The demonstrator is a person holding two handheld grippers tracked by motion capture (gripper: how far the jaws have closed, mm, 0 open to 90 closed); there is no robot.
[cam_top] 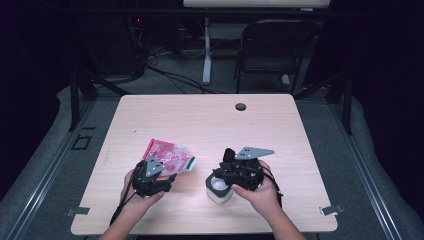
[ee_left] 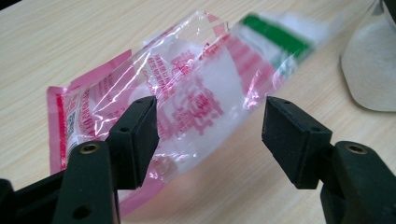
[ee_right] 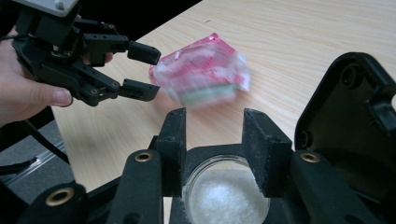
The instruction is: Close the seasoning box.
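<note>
The left tool [cam_top: 161, 172] lies low over the near left part of the worktop [cam_top: 210, 115], gripped from behind by the person's left hand [cam_top: 132, 192], whose forearm comes in from the near edge. Its nose points away and a little to the right, at a clear plastic bag [cam_top: 170, 157] printed in pink and red with a green strip at one end. In the left gripper view the jaws stand wide apart; the bag [ee_left: 196, 93] is crumpled on the wood just beyond and between them, one pad [ee_left: 140, 135] close against the film, though contact cannot be told. The far end of the bag is blurred.

The right tool [cam_top: 220, 182] is at the near middle of the worktop, held in the right hand [cam_top: 260, 192], with its grey plate tilted up. It reaches leftward and down over a small white cup [cam_top: 219, 189] standing on the wood. In the right gripper view its jaws straddle the round rim of the cup [ee_right: 226, 196], which holds white grains; they stand fairly wide, and whether the pads press on the rim cannot be told. Beyond them are the bag [ee_right: 201, 77] and the left tool [ee_right: 144, 70], well apart from the cup.
</note>
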